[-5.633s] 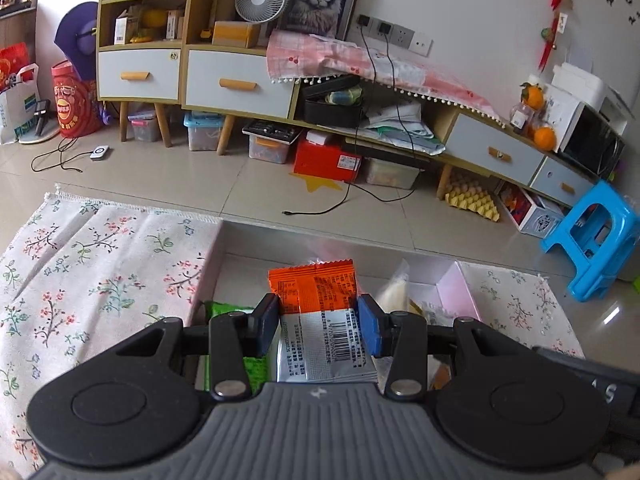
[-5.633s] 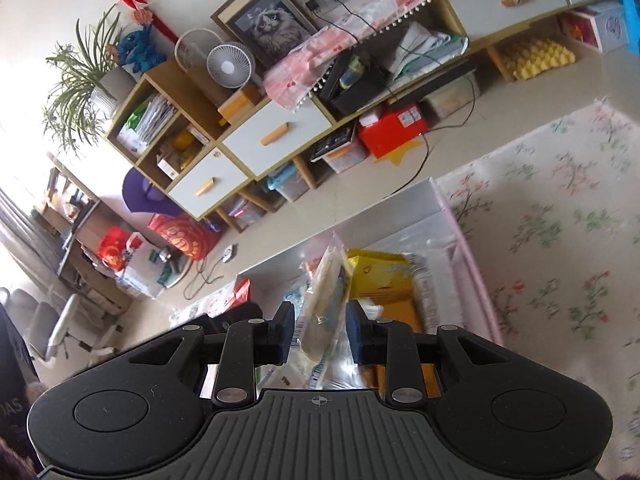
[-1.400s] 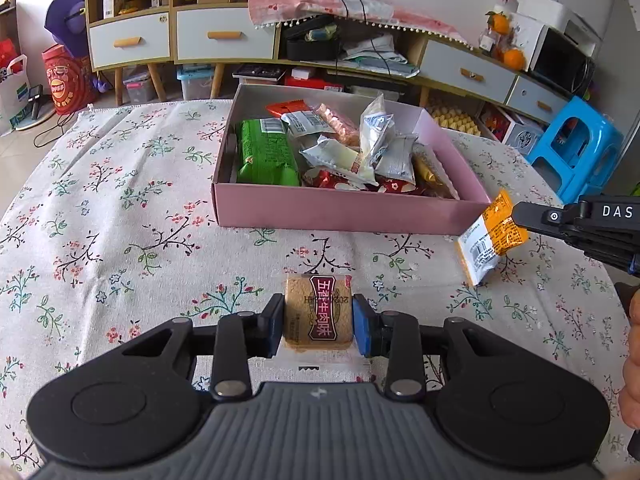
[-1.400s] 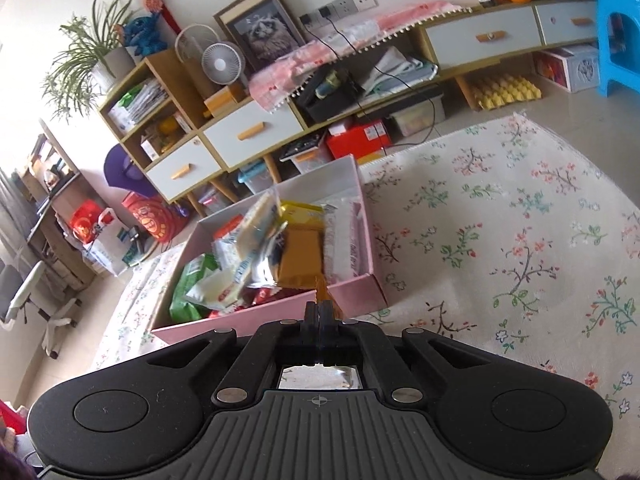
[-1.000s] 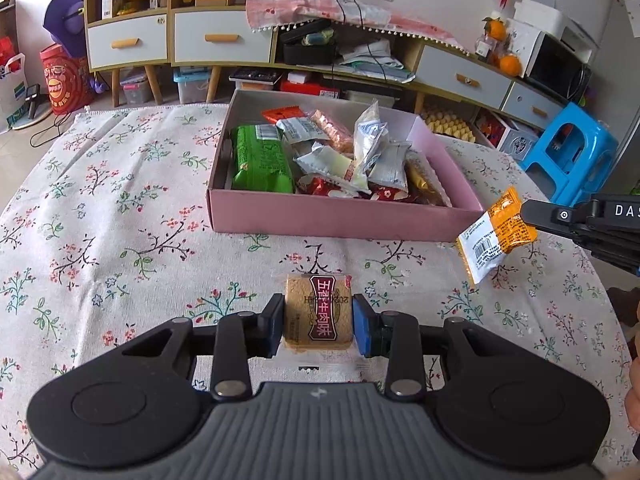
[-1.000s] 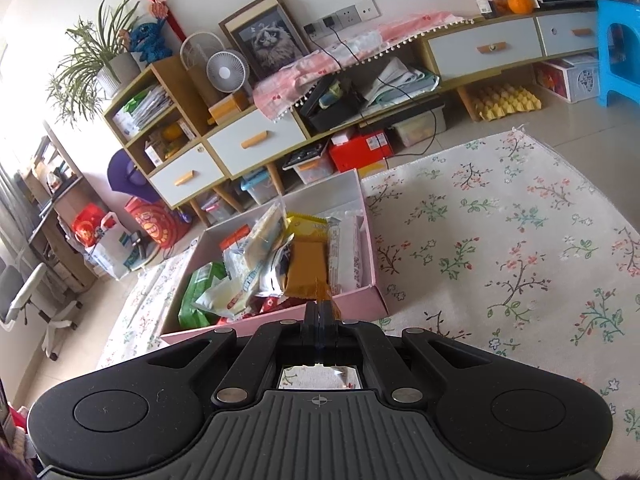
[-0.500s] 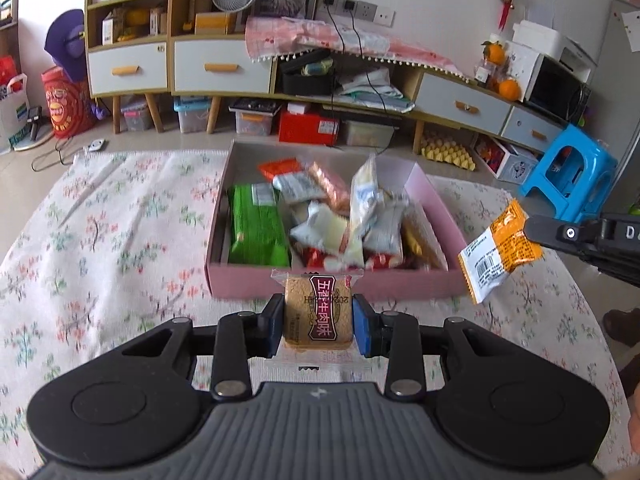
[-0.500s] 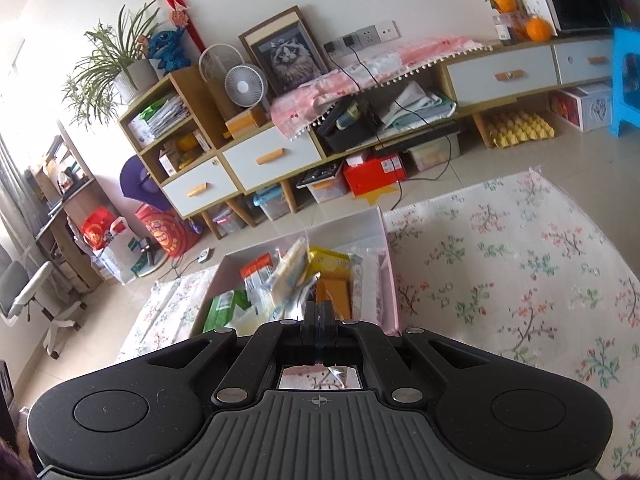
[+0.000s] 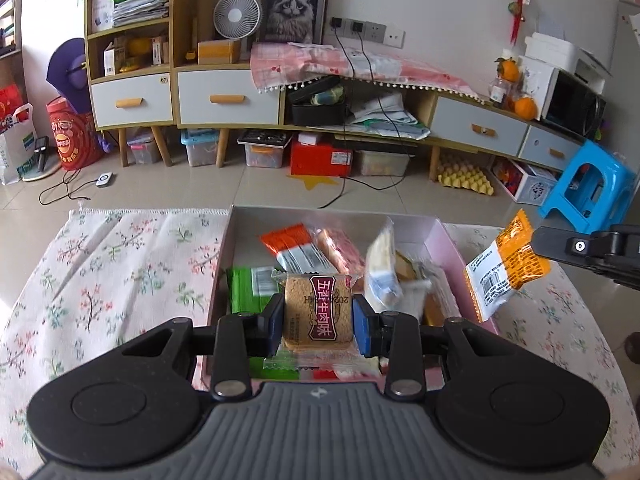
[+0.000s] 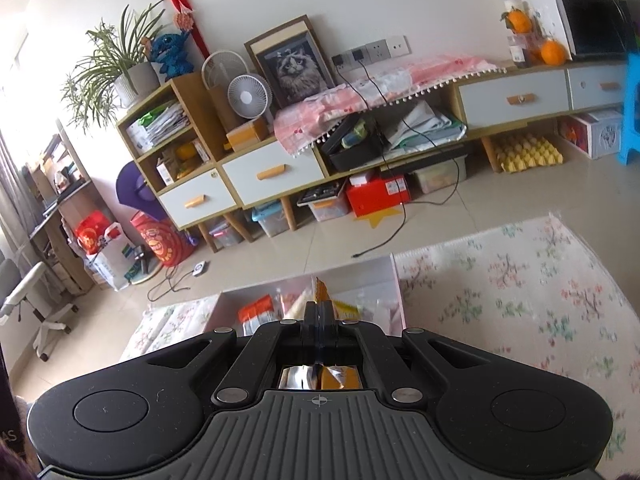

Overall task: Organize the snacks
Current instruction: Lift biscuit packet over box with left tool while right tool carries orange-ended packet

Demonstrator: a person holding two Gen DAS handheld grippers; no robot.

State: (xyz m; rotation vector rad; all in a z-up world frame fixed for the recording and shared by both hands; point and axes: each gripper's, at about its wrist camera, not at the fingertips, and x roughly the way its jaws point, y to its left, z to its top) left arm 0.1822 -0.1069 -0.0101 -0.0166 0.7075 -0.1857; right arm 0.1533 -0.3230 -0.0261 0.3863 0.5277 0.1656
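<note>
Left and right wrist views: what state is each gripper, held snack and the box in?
left gripper: shut on the biscuit pack.
biscuit pack: held above the box.
right gripper: shut on the orange snack packet.
orange snack packet: hanging in the air by its top edge.
pink box: open, holding several snack packs.

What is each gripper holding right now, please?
Left gripper: shut on the biscuit pack.
Right gripper: shut on the orange packet, pinched at its edge.

White desk fan point(image 9: 236, 15), framed cat picture point(image 9: 289, 7), blue stool point(image 9: 588, 187).
</note>
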